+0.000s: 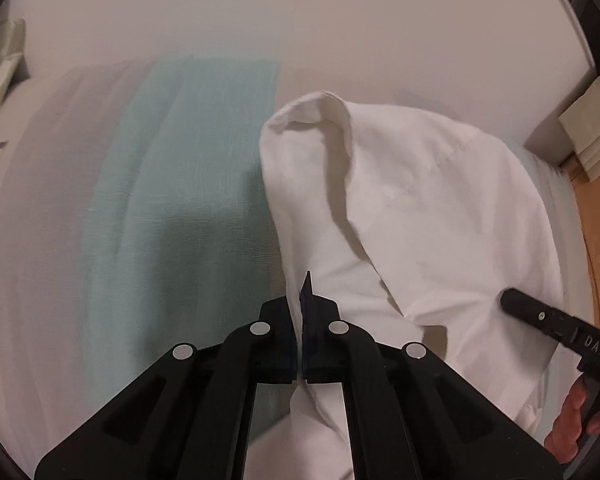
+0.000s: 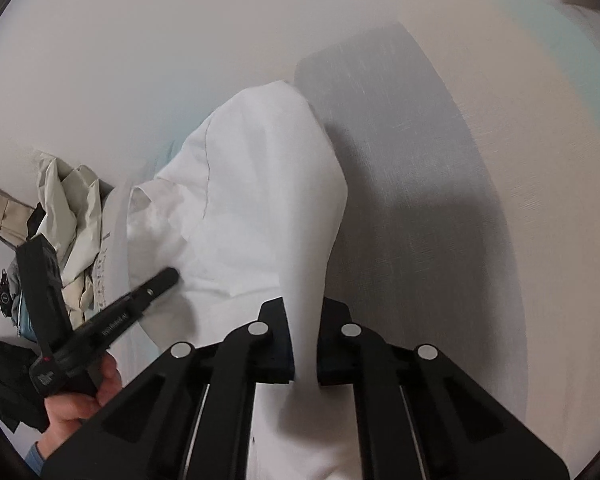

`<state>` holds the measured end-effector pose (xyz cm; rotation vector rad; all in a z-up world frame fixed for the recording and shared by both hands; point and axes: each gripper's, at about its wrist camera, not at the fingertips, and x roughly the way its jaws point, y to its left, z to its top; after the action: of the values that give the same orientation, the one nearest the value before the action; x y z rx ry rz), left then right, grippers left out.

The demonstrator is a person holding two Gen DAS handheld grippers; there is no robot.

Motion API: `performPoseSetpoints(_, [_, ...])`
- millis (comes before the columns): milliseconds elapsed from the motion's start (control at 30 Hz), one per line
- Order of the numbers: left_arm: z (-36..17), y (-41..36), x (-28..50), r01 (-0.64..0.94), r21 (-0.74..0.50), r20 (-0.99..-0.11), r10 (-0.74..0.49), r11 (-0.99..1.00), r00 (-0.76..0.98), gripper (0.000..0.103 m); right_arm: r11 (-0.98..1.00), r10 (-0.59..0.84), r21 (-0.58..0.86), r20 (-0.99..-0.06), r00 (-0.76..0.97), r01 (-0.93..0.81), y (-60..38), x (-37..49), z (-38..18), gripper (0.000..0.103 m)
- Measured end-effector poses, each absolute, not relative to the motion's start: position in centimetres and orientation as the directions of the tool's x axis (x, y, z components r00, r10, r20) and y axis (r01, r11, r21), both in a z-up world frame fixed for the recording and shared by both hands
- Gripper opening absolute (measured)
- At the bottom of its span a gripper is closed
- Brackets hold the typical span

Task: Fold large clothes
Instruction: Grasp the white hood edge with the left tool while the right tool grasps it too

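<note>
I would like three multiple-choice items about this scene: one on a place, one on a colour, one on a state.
1. Where does the heap of beige clothes lie in the right wrist view?
A. at the left edge
B. at the top right
C. under the right claw

2. What colour is the garment that both claws hold?
A. black
B. white
C. red

3. How is the left claw?
A. wide open
B. shut on the garment
C. out of view

Key:
1 A: the heap of beige clothes lies far left.
2 B: the garment is white.
3 B: the left claw pinches cloth; the right claw does too.
</note>
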<state>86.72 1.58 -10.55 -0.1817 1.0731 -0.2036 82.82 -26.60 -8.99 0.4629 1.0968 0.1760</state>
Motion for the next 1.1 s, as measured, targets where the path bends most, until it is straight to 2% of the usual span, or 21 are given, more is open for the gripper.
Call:
performPoseSetpoints(333, [-6.8, 4.8, 80.1, 0.056, -0.362, -0.805, -0.342, 0.931, 0.484, 0.000, 0.919, 0.343, 0.395, -0.820, 0.458, 0.019, -25.9, 74.9, -3.7, 0.004])
performPoseSetpoints(633, [-4.5, 7.1, 72.1, 0.076, -0.374, -0.806, -0.364, 0.924, 0.467, 0.000, 0.921, 0.376, 0.380, -0.821, 0.429, -0.081, -22.8, 66.7, -0.6, 0.004])
performPoseSetpoints(867, [-4.5, 6.4, 65.2, 0.102, -0.348, -0.831, -0.357, 0.932, 0.428, 0.000, 0.924, 0.377, 0.369, -0.832, 0.407, -0.102, -21.2, 60.5, 0.1, 0.004])
performPoseSetpoints(1100, [-8.1, 4.7, 61.1, 0.144, -0.229, -0.879, -0.268, 0.963, 0.394, 0.000, 0.938, 0.342, 0.342, -0.872, 0.350, -0.063, -21.1, 56.7, -3.8, 0.005])
